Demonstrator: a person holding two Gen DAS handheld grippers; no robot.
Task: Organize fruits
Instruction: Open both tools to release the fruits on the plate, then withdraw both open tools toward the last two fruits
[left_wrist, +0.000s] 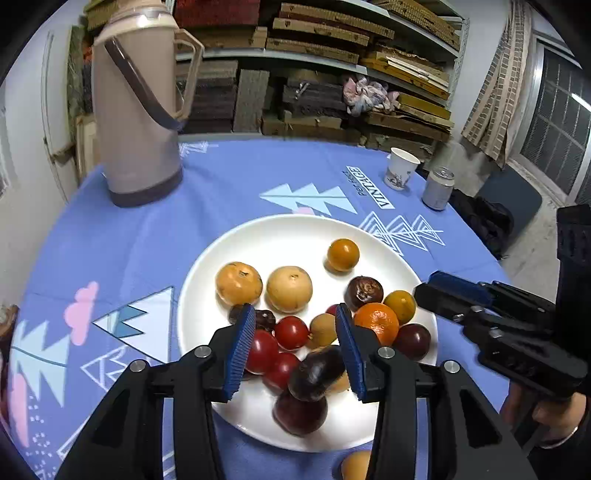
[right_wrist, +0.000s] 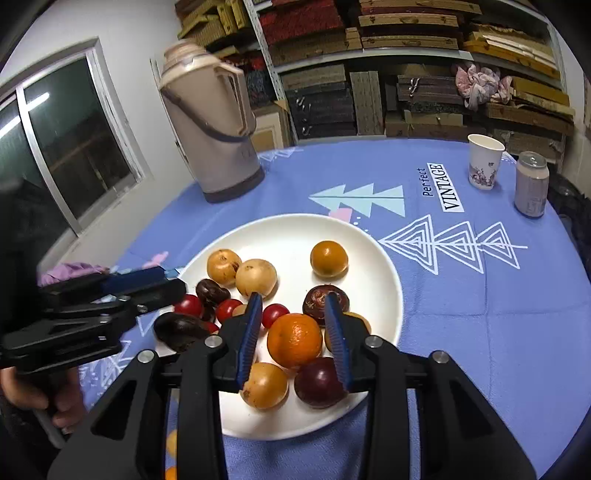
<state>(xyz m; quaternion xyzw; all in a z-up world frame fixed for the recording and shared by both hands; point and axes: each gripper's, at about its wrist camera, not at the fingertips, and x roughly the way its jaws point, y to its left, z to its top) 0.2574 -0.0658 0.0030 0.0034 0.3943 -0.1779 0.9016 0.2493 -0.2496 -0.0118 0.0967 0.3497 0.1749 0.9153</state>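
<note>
The fruits sit heaped on the white plate (right_wrist: 380, 266). The orange (right_wrist: 294, 340), near the plate's front edge, looks firm, light and rollable; take it across its middle. Both the left gripper (left_wrist: 295, 347) and right gripper (right_wrist: 295, 339) hover with fingers partly open, holding nothing.

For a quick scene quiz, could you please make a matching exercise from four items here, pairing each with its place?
Column one:
1. thermos
2. paper cup
3. can
4. bright orange

Column two:
A. on the white plate
B. far right, beside the cup
C. far left of the tablecloth
D. near the VINTAGE print

Pairs: 1-C, 2-D, 3-B, 4-A
</note>
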